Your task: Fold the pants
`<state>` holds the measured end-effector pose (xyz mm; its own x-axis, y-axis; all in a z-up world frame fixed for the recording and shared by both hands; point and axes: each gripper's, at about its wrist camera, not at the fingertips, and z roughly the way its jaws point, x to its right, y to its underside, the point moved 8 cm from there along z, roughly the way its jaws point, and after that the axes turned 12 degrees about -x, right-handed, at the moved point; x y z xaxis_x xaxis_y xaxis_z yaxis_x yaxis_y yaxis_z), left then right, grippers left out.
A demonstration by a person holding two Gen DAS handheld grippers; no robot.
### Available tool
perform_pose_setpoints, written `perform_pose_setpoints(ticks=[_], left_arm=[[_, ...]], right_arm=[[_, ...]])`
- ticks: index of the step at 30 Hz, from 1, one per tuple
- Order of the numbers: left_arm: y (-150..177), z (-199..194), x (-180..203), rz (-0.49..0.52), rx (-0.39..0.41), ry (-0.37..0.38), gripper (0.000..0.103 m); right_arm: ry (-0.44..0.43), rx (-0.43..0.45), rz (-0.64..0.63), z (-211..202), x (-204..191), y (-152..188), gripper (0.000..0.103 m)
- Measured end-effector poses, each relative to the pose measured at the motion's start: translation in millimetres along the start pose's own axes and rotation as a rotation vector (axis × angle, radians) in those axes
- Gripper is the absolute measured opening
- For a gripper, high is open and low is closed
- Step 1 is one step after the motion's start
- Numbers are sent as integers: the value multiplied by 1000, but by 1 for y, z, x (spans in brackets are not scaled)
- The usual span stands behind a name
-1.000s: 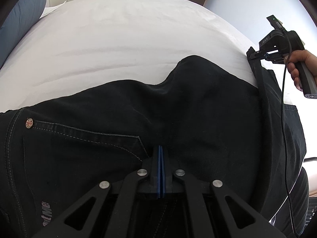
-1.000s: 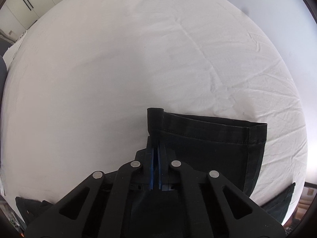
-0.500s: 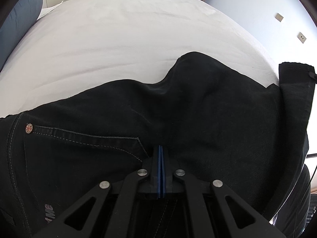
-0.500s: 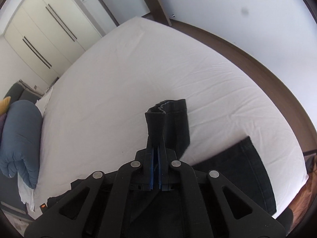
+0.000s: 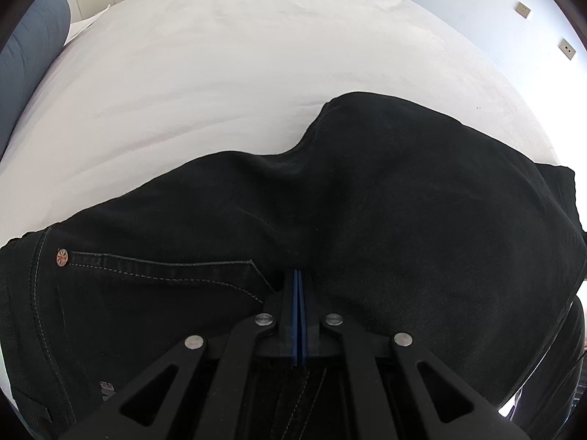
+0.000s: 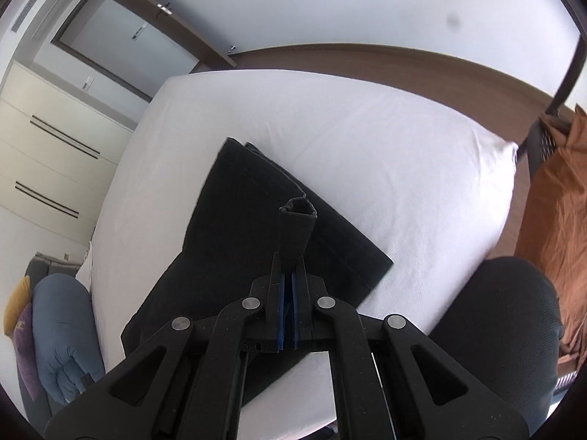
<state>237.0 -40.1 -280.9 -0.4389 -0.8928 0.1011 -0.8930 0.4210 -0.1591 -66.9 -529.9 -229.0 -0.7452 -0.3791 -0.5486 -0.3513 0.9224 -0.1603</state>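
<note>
Black pants [image 5: 367, 201] on the white bed [image 5: 238, 73]: left gripper [image 5: 297, 275] clenched on the seat fabric, right gripper [image 6: 288, 275] grasping a raised leg hem [image 6: 297, 227].

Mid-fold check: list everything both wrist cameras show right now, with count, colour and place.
pants: one, black, spread on the bed
bed: one, white sheet, under the pants
wardrobe: one, cream, beyond the bed
door: one, pale with brown frame, far wall
pillow: one, blue-grey, at the bed's head end
orange cloth: one, beside the bed
left gripper: black, shut on the pants near the pocket
right gripper: black, shut on a lifted hem
person's leg: dark, at the bed edge
</note>
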Motion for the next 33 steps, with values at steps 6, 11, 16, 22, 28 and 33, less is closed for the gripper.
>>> perform_pose_setpoints(ticks=[6,11,16,22,28,33], left_arm=[[2,-3,7,5,0,-42,2],[1,3,10,-8,-15,-35,2],[2,5,11,-27,-14,-33,2],[2,-7,22,-34,-15,-52,13],[7,-3,41,-24,32,26,62],[11,3,58,23,63,11,83]], right_arm=[[-60,-25,85,9,23,-3,1],[-88,-31,102,14,33,-2,1],[-100,-37,113,14,30,-2,1],[-109,-46,127,20,33,-1,1],[-188,-71,167,28,43,-2,1],[-296,-100,219,15,56,-5,6]])
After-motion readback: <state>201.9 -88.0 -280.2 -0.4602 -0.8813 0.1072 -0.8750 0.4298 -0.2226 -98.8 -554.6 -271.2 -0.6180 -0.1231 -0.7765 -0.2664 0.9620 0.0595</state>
